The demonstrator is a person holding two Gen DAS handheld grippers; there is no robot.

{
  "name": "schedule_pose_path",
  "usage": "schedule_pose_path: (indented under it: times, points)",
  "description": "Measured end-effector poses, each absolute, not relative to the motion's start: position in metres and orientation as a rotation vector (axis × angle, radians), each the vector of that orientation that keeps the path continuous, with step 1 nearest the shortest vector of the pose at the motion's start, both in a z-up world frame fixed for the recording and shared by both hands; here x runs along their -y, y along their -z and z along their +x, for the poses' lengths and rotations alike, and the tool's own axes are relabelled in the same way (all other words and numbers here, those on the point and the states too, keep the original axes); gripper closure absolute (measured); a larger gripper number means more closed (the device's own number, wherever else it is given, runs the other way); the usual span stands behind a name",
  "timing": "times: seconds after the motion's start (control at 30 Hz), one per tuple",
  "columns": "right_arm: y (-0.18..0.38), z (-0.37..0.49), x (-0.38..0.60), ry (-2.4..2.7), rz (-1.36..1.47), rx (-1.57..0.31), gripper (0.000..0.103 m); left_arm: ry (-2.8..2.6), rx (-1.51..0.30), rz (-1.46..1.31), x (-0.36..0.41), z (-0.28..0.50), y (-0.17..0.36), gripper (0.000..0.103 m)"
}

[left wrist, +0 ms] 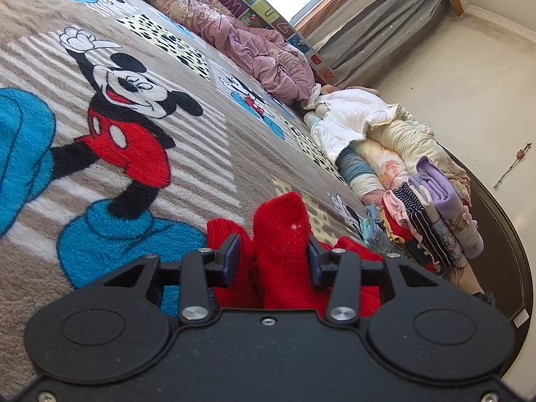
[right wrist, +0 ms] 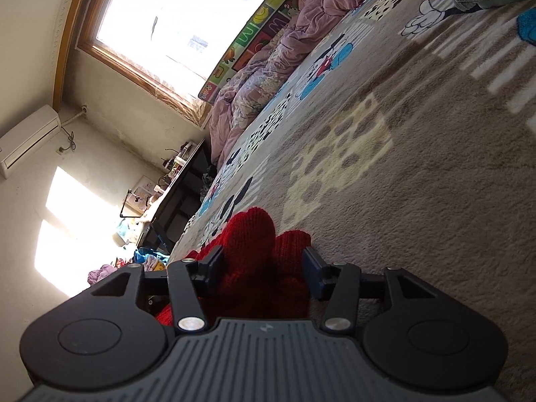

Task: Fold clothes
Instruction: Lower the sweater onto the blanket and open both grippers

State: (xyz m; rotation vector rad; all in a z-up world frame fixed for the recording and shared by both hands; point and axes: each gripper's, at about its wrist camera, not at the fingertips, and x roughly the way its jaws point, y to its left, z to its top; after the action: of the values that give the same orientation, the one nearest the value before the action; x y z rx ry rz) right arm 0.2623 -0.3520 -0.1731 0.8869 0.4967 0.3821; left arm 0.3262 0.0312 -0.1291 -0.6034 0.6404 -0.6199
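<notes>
A red knitted garment (left wrist: pixel 281 234) is bunched between the fingers of my left gripper (left wrist: pixel 273 251), which is shut on it just above the cartoon-print blanket (left wrist: pixel 201 154). In the right wrist view the same red knit (right wrist: pixel 254 251) is pinched in my right gripper (right wrist: pixel 263 264), shut on a thick fold of it. Both cameras are tilted, and most of the garment is hidden behind the gripper bodies.
A stack of folded clothes (left wrist: pixel 432 214) lies at the bed's right edge beside rolled quilts (left wrist: pixel 395 140). A crumpled mauve duvet (left wrist: pixel 254 43) runs along the far side under the window (right wrist: pixel 187 16). A dark desk (right wrist: pixel 181 184) stands past the bed's end.
</notes>
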Motion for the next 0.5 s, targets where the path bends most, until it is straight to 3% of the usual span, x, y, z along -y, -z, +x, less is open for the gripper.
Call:
schedule_pose_path:
  times: [0.17, 0.5]
  points:
    - [0.165, 0.257, 0.356, -0.355, 0.863, -0.446, 0.049, 0.601, -0.62, -0.629, -0.036, 0.322, 0.126, 0.046]
    - [0.136, 0.24, 0.355, -0.332, 0.715, -0.327, 0.049, 0.558, -0.451, -0.522, -0.041, 0.292, 0.093, 0.045]
